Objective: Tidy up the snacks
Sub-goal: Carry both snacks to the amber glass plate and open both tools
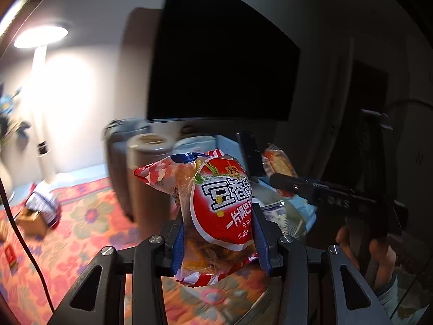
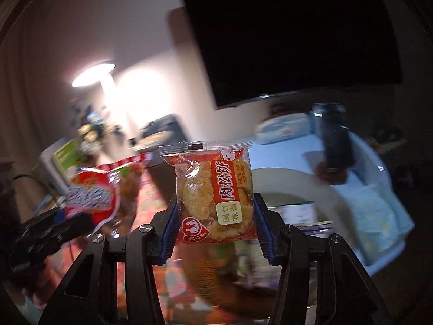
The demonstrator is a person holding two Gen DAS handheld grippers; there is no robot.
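Looming dark behind both grippers, a TV (image 1: 222, 54) fills the wall, with a lit lamp (image 1: 40, 38) off to the left. Pinched upright between the left gripper's (image 1: 220, 239) 2 blue pads, a red crisp bag (image 1: 213, 205) stands clear of the floral cloth (image 1: 89, 216). Ahead-right, the right gripper (image 2: 215, 228) clamps a smaller cake packet (image 2: 213, 192).
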